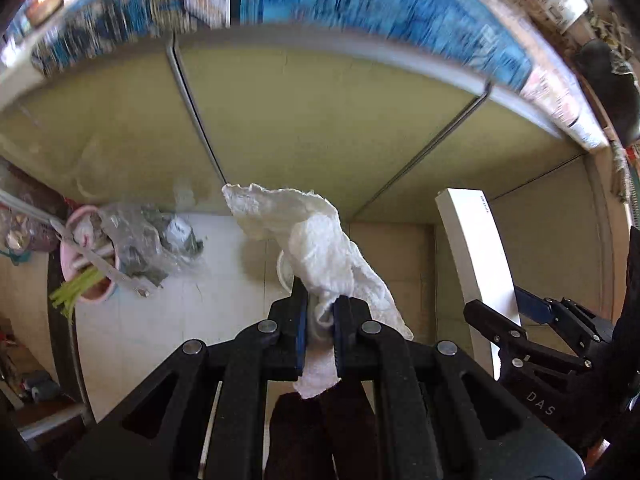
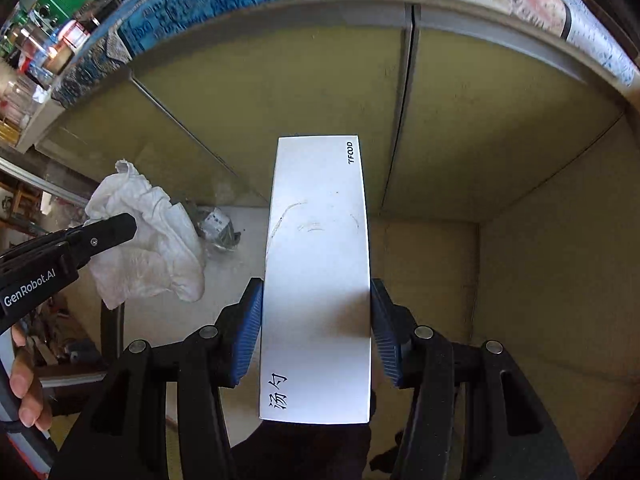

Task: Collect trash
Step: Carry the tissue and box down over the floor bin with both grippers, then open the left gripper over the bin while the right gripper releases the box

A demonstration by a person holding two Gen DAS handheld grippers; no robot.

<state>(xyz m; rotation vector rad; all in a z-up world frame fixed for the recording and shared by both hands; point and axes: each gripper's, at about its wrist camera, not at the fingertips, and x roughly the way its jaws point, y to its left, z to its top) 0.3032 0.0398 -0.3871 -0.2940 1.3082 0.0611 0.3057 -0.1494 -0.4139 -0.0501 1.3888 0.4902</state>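
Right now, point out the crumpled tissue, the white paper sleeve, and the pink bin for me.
crumpled tissue (image 1: 320, 248): left wrist view, on its bunched middle above the left tool.
white paper sleeve (image 2: 318, 264): right wrist view, on its flat face between the blue pads.
pink bin (image 1: 98, 298): left wrist view, on its near rim.

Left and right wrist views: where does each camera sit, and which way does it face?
Left wrist: sits behind the left claw, facing the cabinet; claw shut on the tissue.
Right wrist: sits behind the right claw, facing the same cabinet; claw shut on the packet; fingers show.
Shared: tissue, packet, cabinet.
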